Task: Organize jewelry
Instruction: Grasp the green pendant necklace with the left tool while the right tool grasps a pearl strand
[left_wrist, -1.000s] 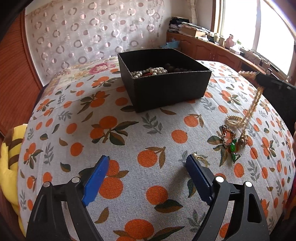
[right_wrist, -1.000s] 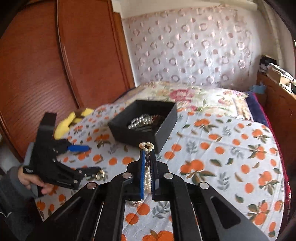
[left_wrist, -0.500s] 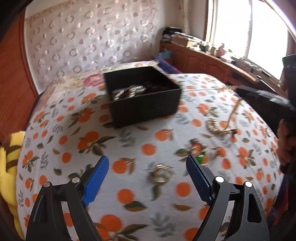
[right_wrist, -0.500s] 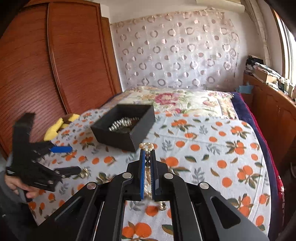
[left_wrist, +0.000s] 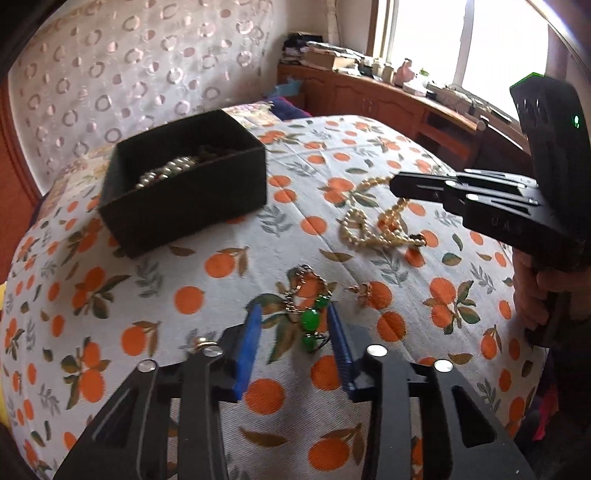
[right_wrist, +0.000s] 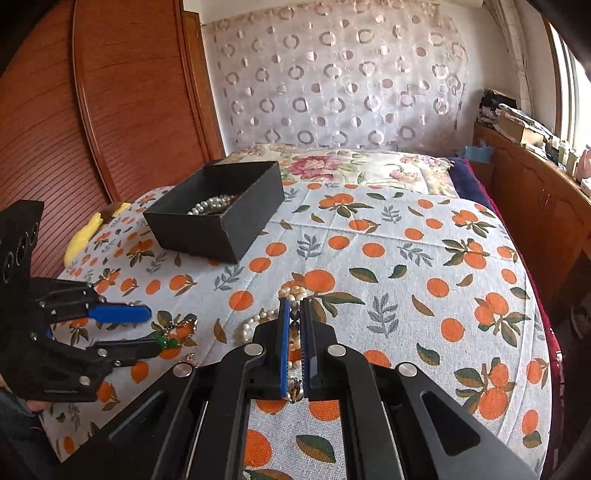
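Left gripper (left_wrist: 293, 321): its jaws have just been closing; the blue fingers (left_wrist: 248, 343) are standing on either side of the green-bead bracelet (left_wrist: 309, 321), and whether the pads are touching it is hard to make out.
Right gripper (right_wrist: 294, 306): its fingers are pressed together, pinching a strand of the pearl necklace (left_wrist: 373, 225).
Pearl necklace: its free loops are lying on the orange-print cloth (left_wrist: 229, 236), right of the black box (left_wrist: 184, 192); in the right wrist view most of it is hiding behind the fingers.
Green-bead bracelet: it is lying on the cloth in front of the box, its chain trailing toward the box.
Black box: it is sitting open on the cloth, well apart from both grippers, holding pearls (left_wrist: 166, 171) and darker pieces too dim to tell.
Hidden: a small gold piece (left_wrist: 360, 290) beside the bracelet is blurring out; a ring-like object (left_wrist: 207, 344) is showing only partly behind the left finger.
Hand (left_wrist: 532, 288): it is gripping the right gripper's handle, cut off at the frame edge.
Open room: bare cloth is lying between the jewelry and the box, and to the right toward the bed's edge.
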